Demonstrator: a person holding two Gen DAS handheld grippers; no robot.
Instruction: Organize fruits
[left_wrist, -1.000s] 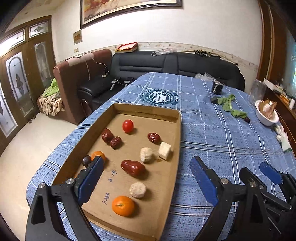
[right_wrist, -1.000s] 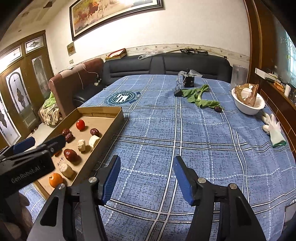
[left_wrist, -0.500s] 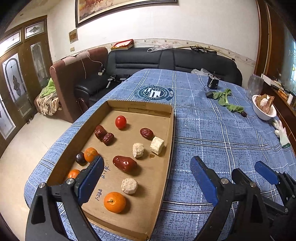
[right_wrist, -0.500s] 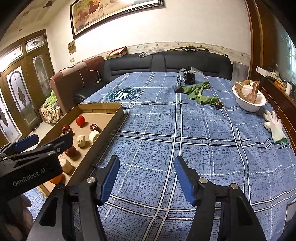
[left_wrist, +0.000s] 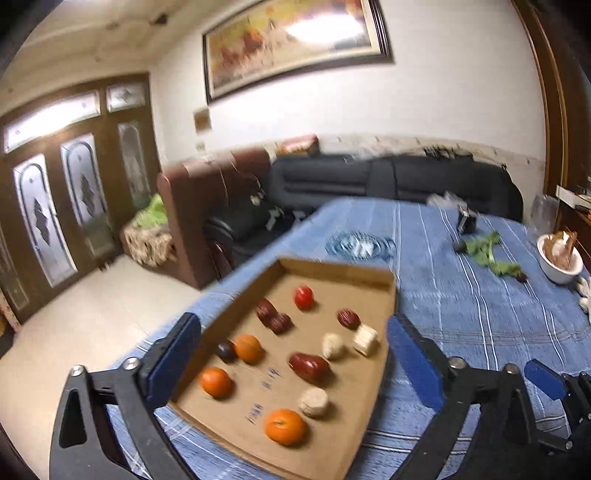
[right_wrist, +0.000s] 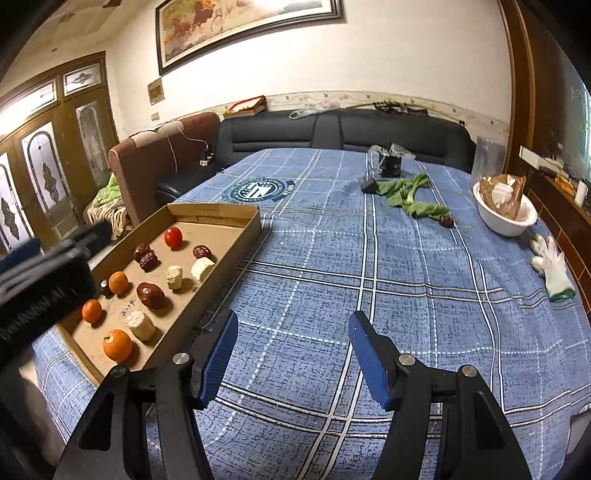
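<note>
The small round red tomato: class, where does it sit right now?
The small round red tomato sits at the far end of the shallow cardboard tray, left in the right wrist view, just beyond two dark red dates.

Each hand-held gripper has black angular arms, silver screws and ribbed blue pads

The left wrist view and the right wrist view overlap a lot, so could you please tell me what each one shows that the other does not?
Only the left wrist view shows the left claw, its jaws opening over the cardboard tray and empty.

Only the right wrist view shows the right claw, open over bare tablecloth, and a white glove.

Both show the tray holding three oranges, a tomato and dates, the white bowl, green leaves and the black sofa.
</note>
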